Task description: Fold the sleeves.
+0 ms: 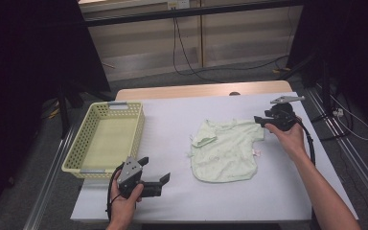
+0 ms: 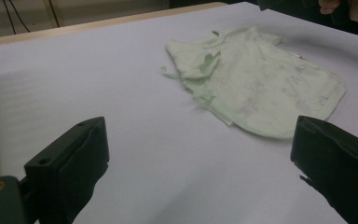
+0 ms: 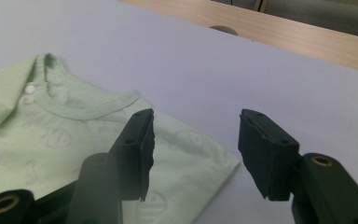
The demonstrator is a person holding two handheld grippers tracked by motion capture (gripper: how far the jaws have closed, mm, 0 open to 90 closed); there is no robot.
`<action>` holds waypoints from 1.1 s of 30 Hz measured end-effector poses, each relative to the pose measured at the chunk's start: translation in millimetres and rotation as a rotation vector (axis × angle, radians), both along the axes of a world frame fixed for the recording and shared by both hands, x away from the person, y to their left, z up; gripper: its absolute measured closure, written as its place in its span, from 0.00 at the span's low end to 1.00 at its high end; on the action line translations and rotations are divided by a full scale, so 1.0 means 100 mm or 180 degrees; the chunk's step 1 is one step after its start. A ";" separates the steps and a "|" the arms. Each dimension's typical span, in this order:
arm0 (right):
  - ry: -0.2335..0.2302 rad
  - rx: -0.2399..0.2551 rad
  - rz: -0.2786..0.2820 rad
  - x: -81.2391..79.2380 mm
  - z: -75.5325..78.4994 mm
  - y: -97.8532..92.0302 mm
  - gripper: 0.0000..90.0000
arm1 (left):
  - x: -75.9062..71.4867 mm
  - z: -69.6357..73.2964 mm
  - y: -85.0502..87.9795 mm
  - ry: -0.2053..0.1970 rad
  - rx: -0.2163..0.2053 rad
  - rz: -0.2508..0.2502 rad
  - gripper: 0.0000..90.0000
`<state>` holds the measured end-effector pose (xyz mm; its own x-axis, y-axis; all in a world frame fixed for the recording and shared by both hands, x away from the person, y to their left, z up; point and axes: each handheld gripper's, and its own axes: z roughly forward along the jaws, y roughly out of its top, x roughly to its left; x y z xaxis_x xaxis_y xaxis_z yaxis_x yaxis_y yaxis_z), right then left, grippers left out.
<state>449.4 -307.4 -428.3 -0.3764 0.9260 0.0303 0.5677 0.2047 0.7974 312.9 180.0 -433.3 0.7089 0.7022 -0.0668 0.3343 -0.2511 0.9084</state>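
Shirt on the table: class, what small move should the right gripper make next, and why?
Probably lower the right gripper onto the sleeve and close. Its jaws stand apart just above that sleeve's edge, pressing nothing, and the shirt lies flat on the table. The left gripper waits open, well short of the shirt, near the basket.

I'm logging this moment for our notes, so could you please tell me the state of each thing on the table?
Shirt: spread flat on the table, one sleeve folded over.
Basket: upright, empty.
Left tool: open, nothing between its jaws, apart from the shirt.
Right tool: open, half closed, at the shirt's sleeve edge, not gripping.
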 end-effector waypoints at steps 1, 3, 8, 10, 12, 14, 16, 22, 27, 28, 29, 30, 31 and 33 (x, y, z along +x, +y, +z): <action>0.0000 0.0000 0.0000 0.00 0.00 0.00 0.51 | 0.00 0.00 0.00 0.0000 0.0000 0.0000 0.05; 0.0003 -0.0023 -0.0029 0.04 0.00 -0.01 0.51 | 0.00 0.00 0.00 -0.0005 0.0004 0.0006 0.05; 0.0095 0.0022 -0.0069 0.11 -0.11 -0.04 0.52 | -0.01 0.00 -0.01 -0.0020 0.0006 -0.0007 0.05; 0.0100 0.0005 -0.0084 0.14 -0.13 -0.03 0.53 | -0.01 0.00 -0.02 -0.0018 0.0021 -0.0025 0.05; 0.0095 -0.0001 -0.0098 0.14 -0.14 -0.04 0.54 | -0.01 0.00 -0.01 -0.0025 0.0030 -0.0023 0.05; 0.0106 -0.0017 -0.0125 0.16 -0.16 -0.05 0.55 | -0.01 0.00 -0.02 -0.0024 0.0021 -0.0009 0.05; 0.0125 -0.0004 -0.0147 0.17 -0.19 -0.08 0.56 | -0.01 0.00 -0.02 -0.0031 0.0040 -0.0011 0.05; 0.0168 -0.0031 -0.0205 0.18 -0.25 -0.14 0.59 | -0.03 0.01 -0.02 -0.0024 0.0044 -0.0025 0.05; 0.0204 -0.0048 -0.0228 0.19 -0.28 -0.16 0.59 | -0.02 0.00 -0.02 -0.0002 0.0070 -0.0052 0.05; 0.0215 -0.0040 -0.0232 0.19 -0.29 -0.16 0.59 | -0.01 0.00 -0.02 0.0019 0.0089 -0.0046 0.05; 0.0232 -0.0071 -0.0254 0.20 -0.29 -0.17 0.59 | -0.01 0.00 -0.01 0.0038 0.0098 -0.0009 0.04; 0.0240 -0.0069 -0.0254 0.20 -0.30 -0.17 0.59 | -0.01 0.00 -0.01 0.0038 0.0098 -0.0009 0.05; 0.0240 -0.0069 -0.0254 0.20 -0.30 -0.17 0.59 | -0.01 0.00 -0.01 0.0028 0.0070 0.0010 0.05; 0.0254 -0.0093 -0.0268 0.20 -0.31 -0.17 0.60 | 0.00 0.00 0.01 0.0040 0.0079 0.0005 0.04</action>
